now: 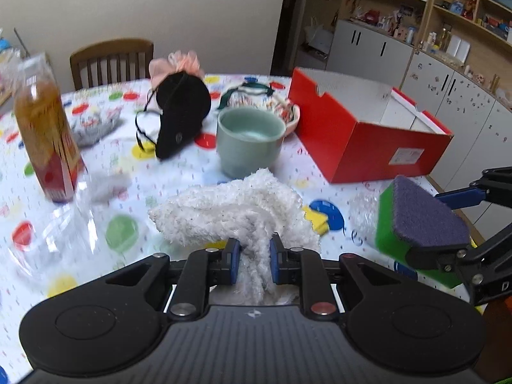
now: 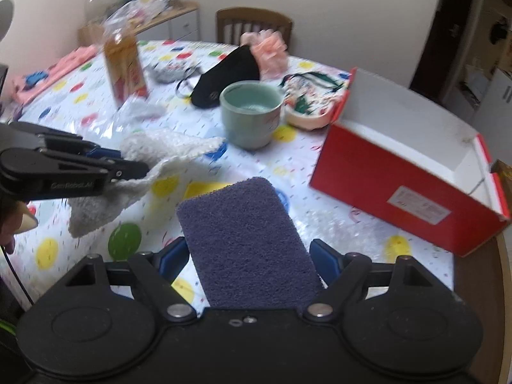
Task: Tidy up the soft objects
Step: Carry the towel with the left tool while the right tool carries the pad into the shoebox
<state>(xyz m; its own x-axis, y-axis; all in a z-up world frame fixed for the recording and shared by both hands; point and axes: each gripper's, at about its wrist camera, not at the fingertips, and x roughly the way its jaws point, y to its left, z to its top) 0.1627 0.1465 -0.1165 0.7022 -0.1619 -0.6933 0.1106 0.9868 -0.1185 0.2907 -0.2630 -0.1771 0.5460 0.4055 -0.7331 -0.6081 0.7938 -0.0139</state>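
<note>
Fluffy white knit cloth (image 1: 236, 211), nubbly, bunched, one fold pinched between blue pads of left tongs (image 1: 254, 257); rest draped fwd, lifted above counter (image 1: 96, 230). Purple-faced scrub sponge (image 2: 243, 240) w/ green body, flat, purple side up, clamped in right tongs (image 2: 252, 260), held above near-right part of counter.

Counter covered w/ white plastic cloth, multicolor polka dots, glossy. Open red shoebox (image 1: 368, 134) far right, white inside, white label on side, text too blurred to read. Celadon cup (image 1: 249, 140) mid, floral pouch (image 1: 272, 105) just behind it, black face mask (image 1: 182, 118) w/ pink scrunchie (image 1: 176, 64) behind. Amber bottle (image 1: 44, 131) w/ red label at left, print illegible. Clear plastic bag (image 1: 54, 233) near left.

Wooden chair (image 1: 112, 60) at far edge, beige wall; shelving w/ white cabinets (image 1: 416, 64) at right. "GenRobot.AI" on side of left tongs in right wrist view.
</note>
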